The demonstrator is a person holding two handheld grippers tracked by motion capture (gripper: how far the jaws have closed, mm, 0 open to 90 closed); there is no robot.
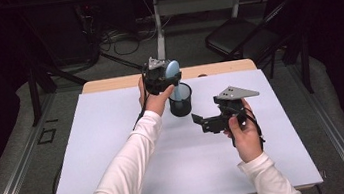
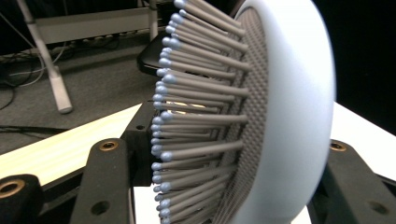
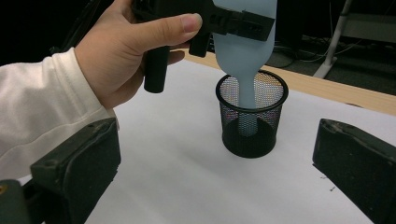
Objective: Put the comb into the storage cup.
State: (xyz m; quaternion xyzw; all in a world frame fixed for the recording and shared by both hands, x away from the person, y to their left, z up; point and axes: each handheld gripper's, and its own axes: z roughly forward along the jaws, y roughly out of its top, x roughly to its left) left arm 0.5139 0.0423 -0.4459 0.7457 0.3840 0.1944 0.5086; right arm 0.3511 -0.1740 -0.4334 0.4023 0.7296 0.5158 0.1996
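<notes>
Nearest the person, the right tongs point(image 1: 202, 121) hover above the white table point(image 1: 116, 149), well short of the black mesh cup point(image 1: 181, 101) and to its right; their jaws stand wide apart with nothing between them. Beyond them, the mesh cup stands upright on the table near its far edge. The pale blue hairbrush point(image 3: 244, 42) stands nearly upright with its handle down inside the cup and its head above the rim. The left tongs point(image 1: 169, 74), held just above the cup, are clamped on the brush head, bristles point(image 2: 196, 116) against one jaw.
</notes>
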